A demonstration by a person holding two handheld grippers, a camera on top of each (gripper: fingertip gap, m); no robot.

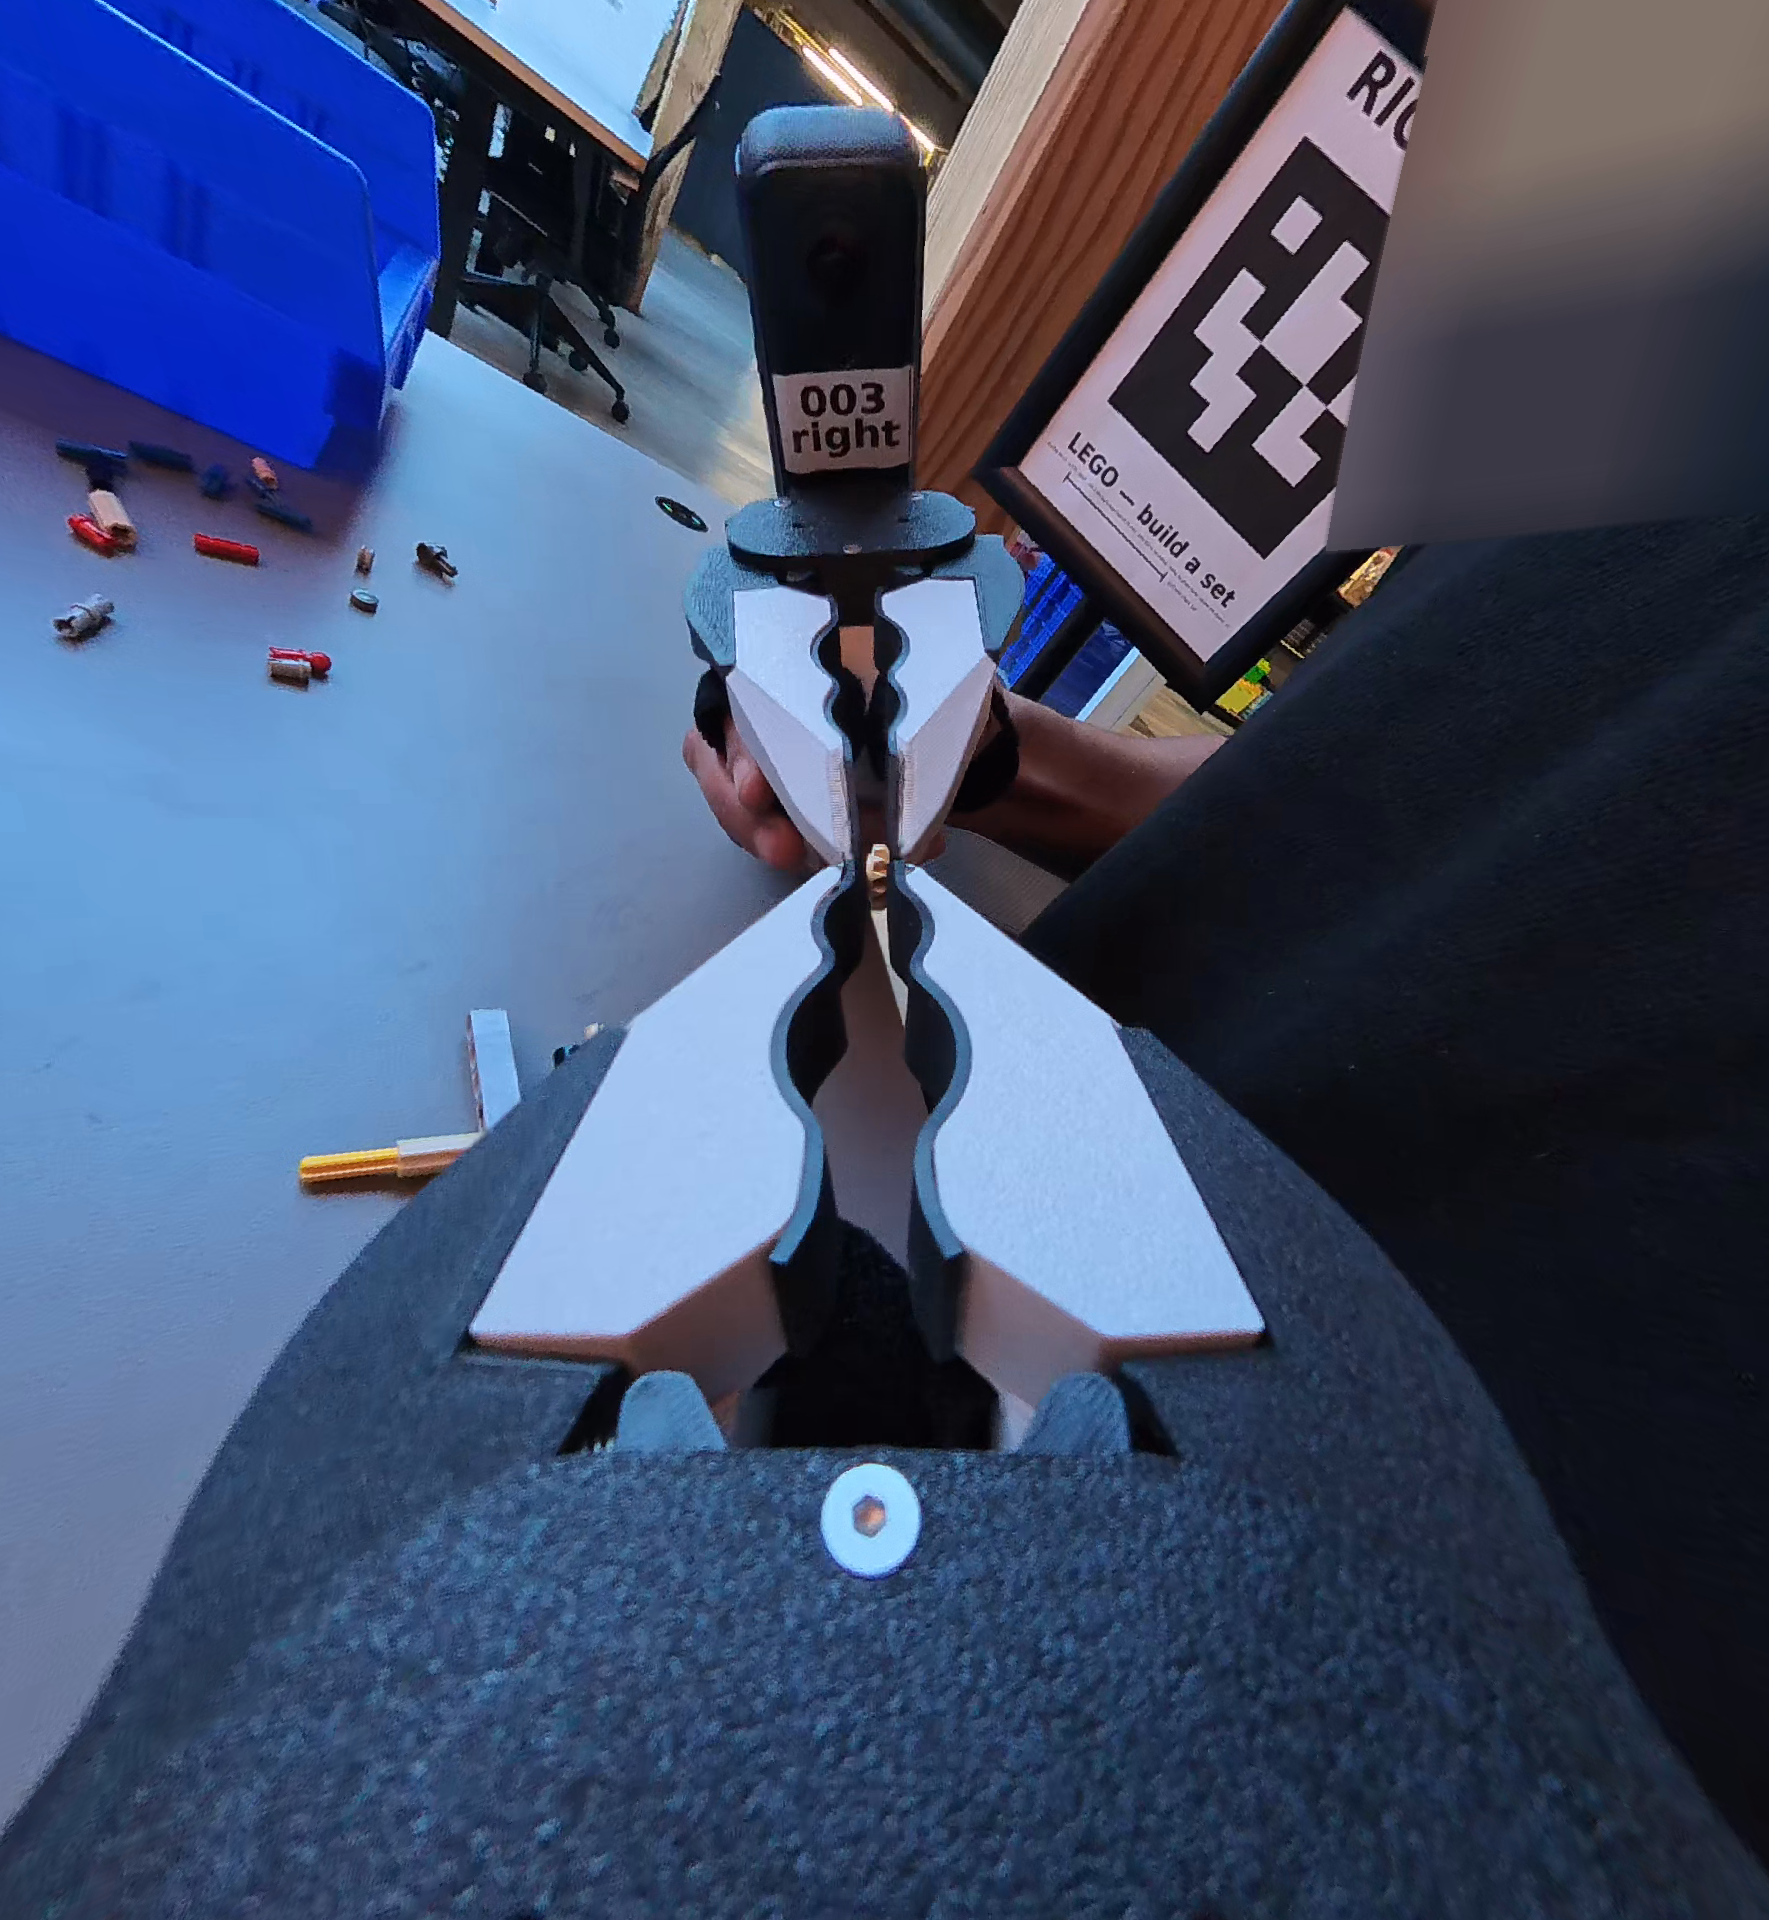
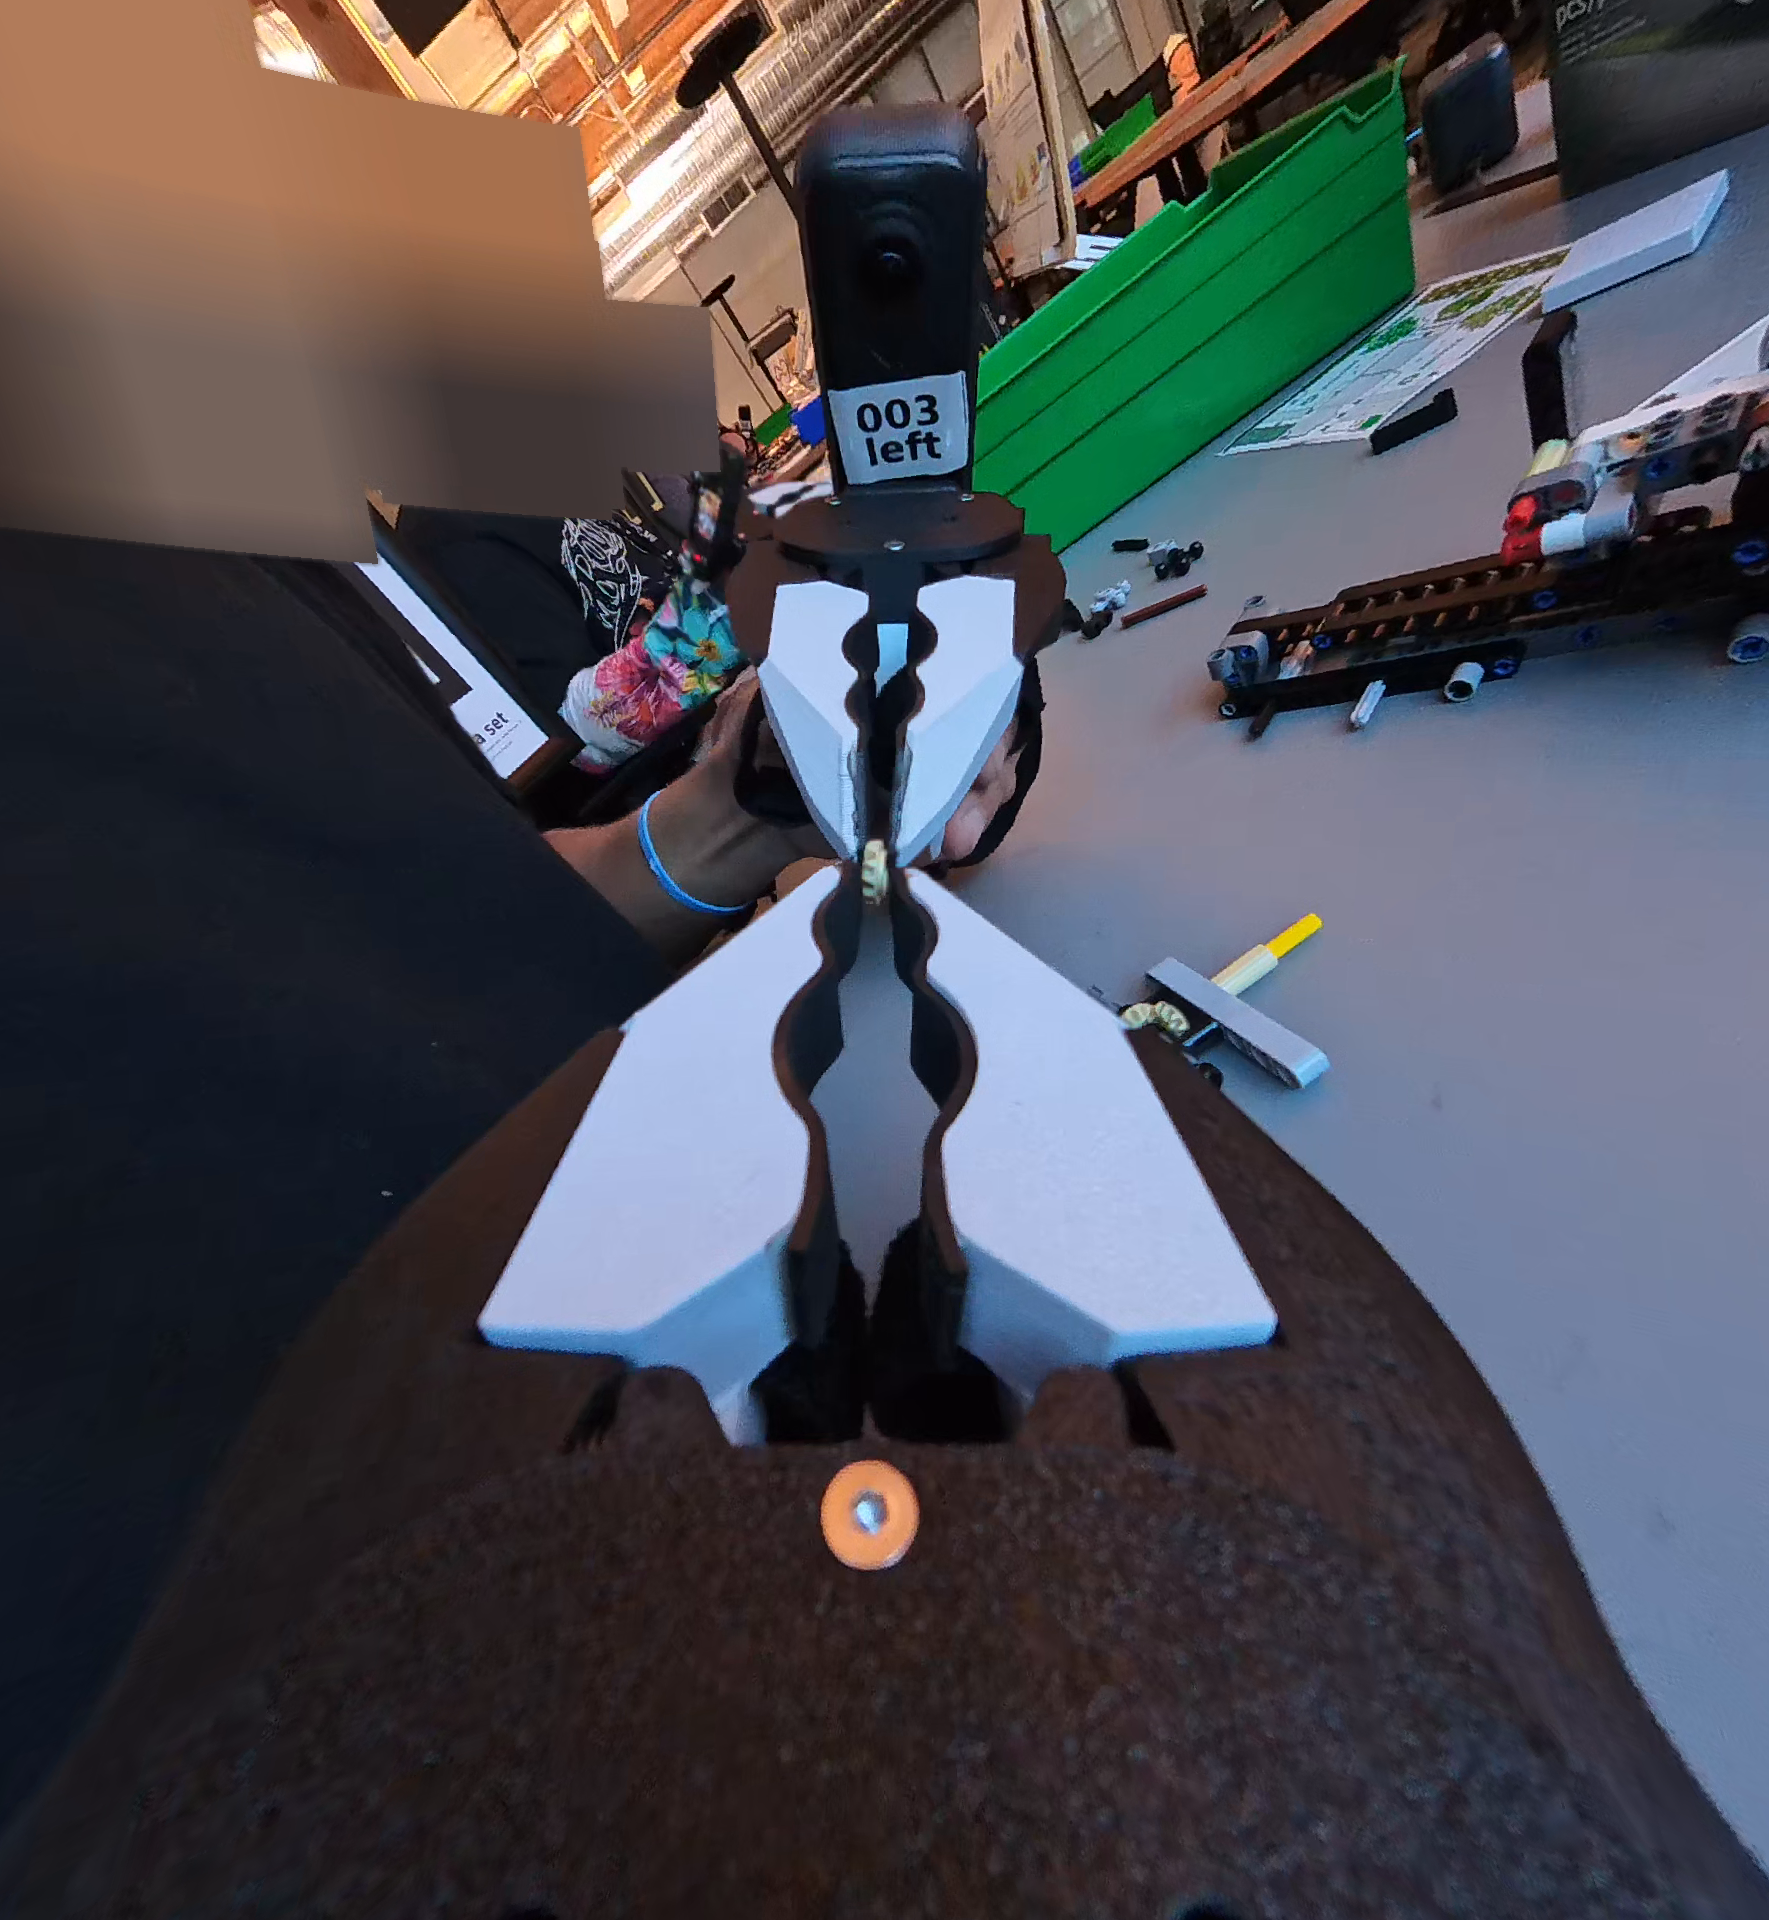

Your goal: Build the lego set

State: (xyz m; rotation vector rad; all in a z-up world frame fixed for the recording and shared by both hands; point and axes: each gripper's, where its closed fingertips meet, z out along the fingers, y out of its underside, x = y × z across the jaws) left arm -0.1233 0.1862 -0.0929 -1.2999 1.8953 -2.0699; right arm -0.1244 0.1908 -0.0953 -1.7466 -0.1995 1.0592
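Grey table (image 2: pixel 1482 1195) in a busy workshop; our left gripper (image 1: pixel 872 883) and right gripper (image 2: pixel 872 896) meet tip to tip, both pinching one tan gear (image 1: pixel 878 862) — light, stiff, toothed, likely slippery; we judge the flat faces the safest hold.

Grey table (image 2: pixel 1482 1195), scattered lego pieces (image 1: pixel 225 548).

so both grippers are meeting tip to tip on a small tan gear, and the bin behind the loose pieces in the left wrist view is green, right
Not quite: in the left wrist view that bin is blue. The rest holds: left gripper and right gripper meet on the tan gear.
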